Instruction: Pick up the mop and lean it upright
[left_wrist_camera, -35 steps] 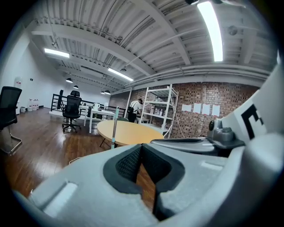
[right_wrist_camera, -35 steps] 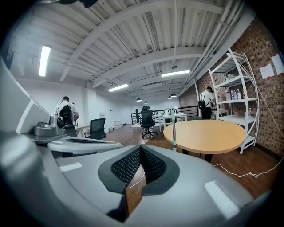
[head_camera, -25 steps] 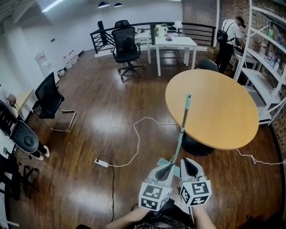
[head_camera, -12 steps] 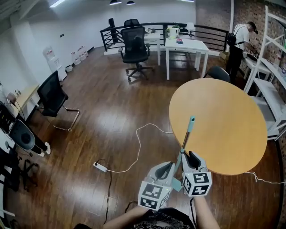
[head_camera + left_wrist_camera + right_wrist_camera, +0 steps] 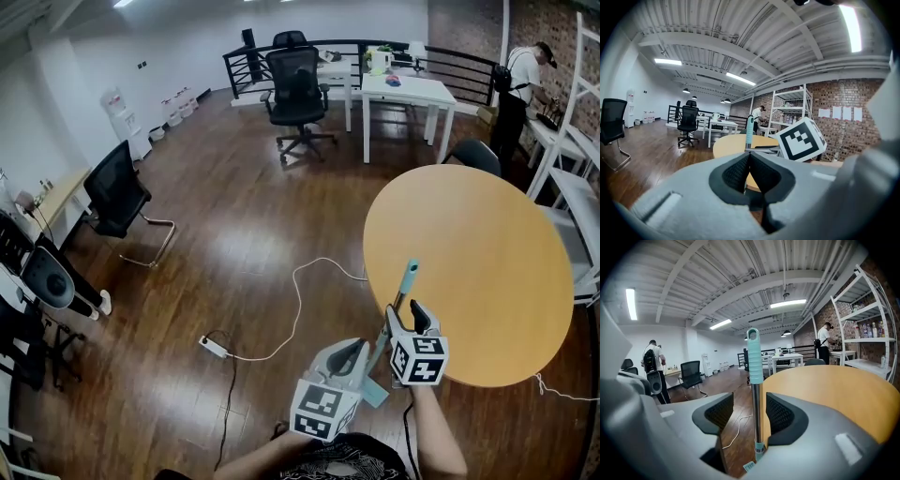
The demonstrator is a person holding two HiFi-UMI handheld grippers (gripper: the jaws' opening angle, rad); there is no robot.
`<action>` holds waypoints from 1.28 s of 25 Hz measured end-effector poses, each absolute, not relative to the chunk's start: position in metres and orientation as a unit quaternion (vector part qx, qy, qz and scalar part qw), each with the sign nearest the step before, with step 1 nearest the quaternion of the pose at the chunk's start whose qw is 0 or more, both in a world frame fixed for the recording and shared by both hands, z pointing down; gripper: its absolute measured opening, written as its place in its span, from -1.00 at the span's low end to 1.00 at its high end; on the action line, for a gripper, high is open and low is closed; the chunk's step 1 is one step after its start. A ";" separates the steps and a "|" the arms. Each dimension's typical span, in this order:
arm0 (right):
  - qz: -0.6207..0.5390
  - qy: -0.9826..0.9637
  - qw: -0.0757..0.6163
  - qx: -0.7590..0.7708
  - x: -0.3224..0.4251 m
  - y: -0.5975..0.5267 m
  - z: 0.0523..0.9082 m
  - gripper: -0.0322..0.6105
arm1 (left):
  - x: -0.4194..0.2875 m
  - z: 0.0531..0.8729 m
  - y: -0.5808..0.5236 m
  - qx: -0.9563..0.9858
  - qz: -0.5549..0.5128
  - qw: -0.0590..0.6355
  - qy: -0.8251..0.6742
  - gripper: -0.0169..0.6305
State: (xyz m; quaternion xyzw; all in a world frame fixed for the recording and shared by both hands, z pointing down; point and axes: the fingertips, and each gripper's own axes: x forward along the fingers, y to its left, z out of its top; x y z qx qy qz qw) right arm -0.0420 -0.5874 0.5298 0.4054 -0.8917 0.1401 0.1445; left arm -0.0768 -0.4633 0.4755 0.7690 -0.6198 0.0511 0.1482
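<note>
The mop handle is a thin metal pole with a teal grip at its top, standing nearly upright at the near edge of the round wooden table. A teal part of the mop head shows below my grippers. My left gripper is shut on the lower pole, and the teal grip rises above its meeting pads. My right gripper is higher up. Its jaws are opening, with the pole between the pads and a gap on each side.
A white cable with a power strip lies on the wooden floor at the left. Black office chairs and a white table stand farther off. A person stands at the shelving on the right.
My right gripper has slid up the handle from beside the left one and its jaws have come apart. The mop top now sits closer over the table's near edge.
</note>
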 end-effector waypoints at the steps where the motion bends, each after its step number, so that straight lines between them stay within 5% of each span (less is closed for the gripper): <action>1: 0.142 -0.891 0.148 0.404 -0.044 -0.592 0.533 -0.25 | -0.078 0.475 -0.465 0.769 0.051 0.148 -0.620 -0.94; 9: 0.144 -0.891 0.170 0.396 -0.054 -0.618 0.553 -0.26 | -0.083 0.474 -0.471 0.761 0.049 0.149 -0.630 -0.94; 11: 0.137 -0.892 0.172 0.394 -0.056 -0.620 0.554 -0.56 | -0.086 0.475 -0.470 0.759 0.052 0.150 -0.632 -0.94; 32: 0.066 -0.910 0.132 0.387 -0.048 -0.514 0.484 -0.57 | -0.114 0.467 -0.443 0.762 0.037 0.143 -0.630 -0.94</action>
